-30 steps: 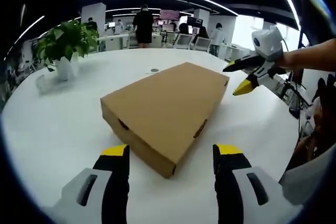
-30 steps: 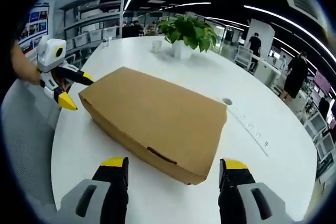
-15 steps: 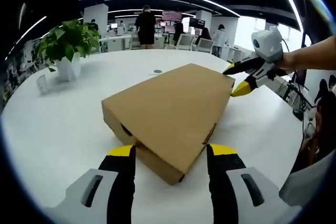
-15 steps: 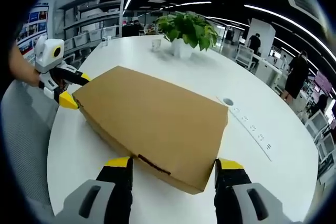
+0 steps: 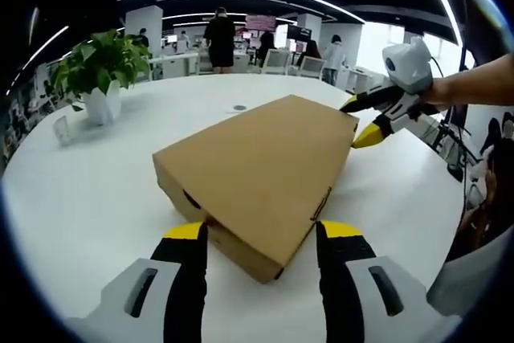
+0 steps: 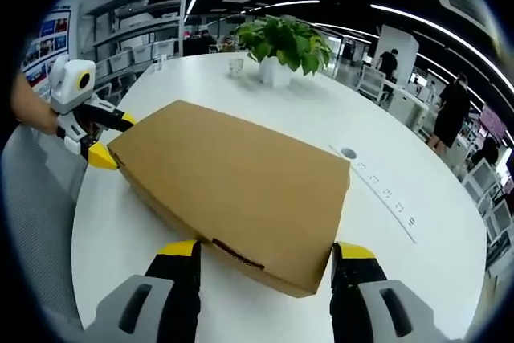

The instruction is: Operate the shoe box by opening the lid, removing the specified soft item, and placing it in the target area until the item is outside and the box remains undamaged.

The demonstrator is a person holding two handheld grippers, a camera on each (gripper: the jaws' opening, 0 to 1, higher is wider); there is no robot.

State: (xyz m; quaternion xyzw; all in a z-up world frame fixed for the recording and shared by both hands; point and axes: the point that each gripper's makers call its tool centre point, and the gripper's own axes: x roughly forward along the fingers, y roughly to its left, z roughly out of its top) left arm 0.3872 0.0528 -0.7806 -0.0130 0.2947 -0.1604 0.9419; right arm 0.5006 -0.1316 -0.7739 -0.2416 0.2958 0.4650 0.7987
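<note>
A shut brown cardboard shoe box (image 5: 257, 166) lies slantwise on the round white table (image 5: 80, 198). My left gripper (image 5: 263, 232) is open, and the box's near corner sits between its yellow-tipped jaws. That corner of the lid looks slightly raised off the base. In the right gripper view the same box (image 6: 233, 182) fills the middle, with my open right gripper (image 6: 266, 251) straddling its opposite near corner. Each gripper also appears at the box's far corner in the other view: the right gripper (image 5: 359, 122) and the left gripper (image 6: 112, 140), both hand-held.
A potted green plant (image 5: 100, 66) (image 6: 285, 46) and a small glass (image 5: 62, 128) stand toward the table's far side. A round cable port (image 6: 347, 154) is set in the tabletop. People stand (image 5: 218, 38) among desks behind; shelves (image 6: 144, 30) rise beyond the table.
Over the last second both grippers moved in, so the box corners now lie between their jaws, and the lid's near corner rose slightly. Since half a second ago almost nothing has shifted.
</note>
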